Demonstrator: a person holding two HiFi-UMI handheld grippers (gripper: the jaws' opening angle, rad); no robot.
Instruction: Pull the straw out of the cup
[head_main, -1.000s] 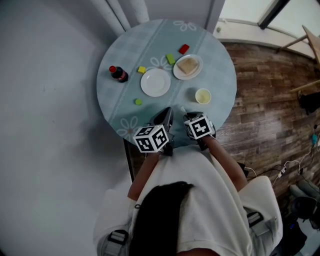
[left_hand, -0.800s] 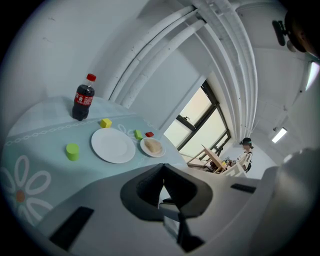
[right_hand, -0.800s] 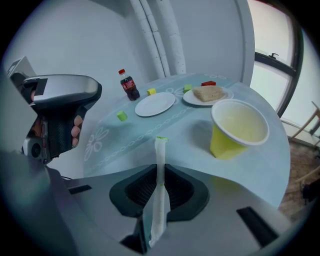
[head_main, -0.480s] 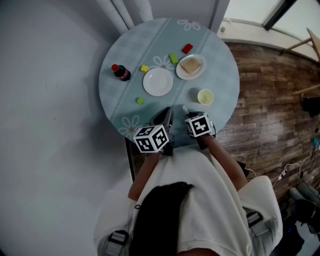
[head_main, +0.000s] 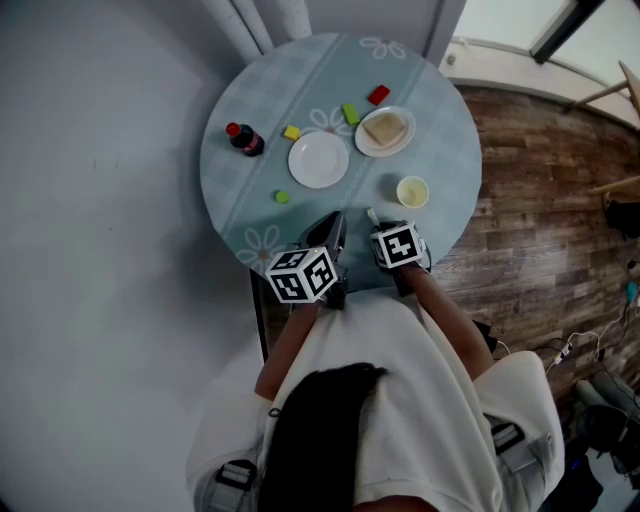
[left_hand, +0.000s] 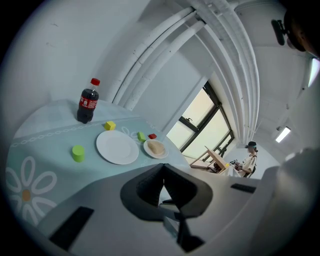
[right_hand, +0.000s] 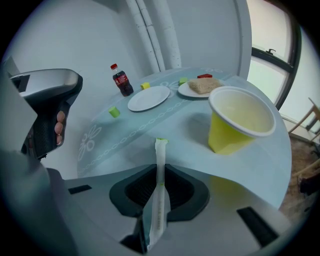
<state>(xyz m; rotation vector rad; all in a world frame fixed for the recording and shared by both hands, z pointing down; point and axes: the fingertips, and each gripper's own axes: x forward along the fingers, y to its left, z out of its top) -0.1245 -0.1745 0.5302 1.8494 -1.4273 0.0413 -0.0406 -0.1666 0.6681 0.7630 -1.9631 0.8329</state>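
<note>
A yellow paper cup (right_hand: 240, 122) stands upright on the round pale-blue table (head_main: 440, 150), with no straw in it; it also shows in the head view (head_main: 408, 191). My right gripper (right_hand: 160, 175) is shut on a straw (right_hand: 160, 157) in a white paper wrapper, whose green tip sticks out past the jaws to the left of the cup. In the head view, this gripper (head_main: 374, 219) hovers over the table's near edge, just short of the cup. My left gripper (left_hand: 163, 169) is shut with nothing in it and sits beside the right one (head_main: 332, 228).
A cola bottle (head_main: 243, 140) stands at the far left. Mid-table lie a white plate (head_main: 318, 159) and a plate with bread (head_main: 385, 131). Small green (head_main: 282, 197), yellow (head_main: 291, 132) and red (head_main: 378, 95) blocks are scattered around. White pipes run up the wall behind.
</note>
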